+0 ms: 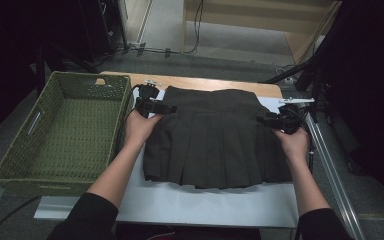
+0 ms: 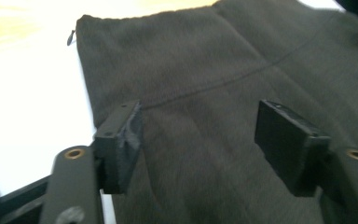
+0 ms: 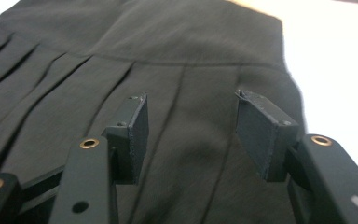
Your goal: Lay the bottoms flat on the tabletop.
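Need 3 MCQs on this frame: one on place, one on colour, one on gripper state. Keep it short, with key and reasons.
1. Where does the basket stand relative to the pleated skirt?
A. to its left
B. to its right
C. on top of it

2. What colour is the basket?
A. red
B. green
C. white

3. How do the jaws of the left gripper and right gripper stand?
A. both clamped on the waistband
B. one open, one shut
C. both open over the fabric, gripping nothing

Key:
1 A: in the high view the basket sits at the table's left side, beside the skirt's left edge.
2 B: its woven walls are olive green.
3 C: each gripper view shows a wide gap between the pads, with the skirt lying flat beneath them.
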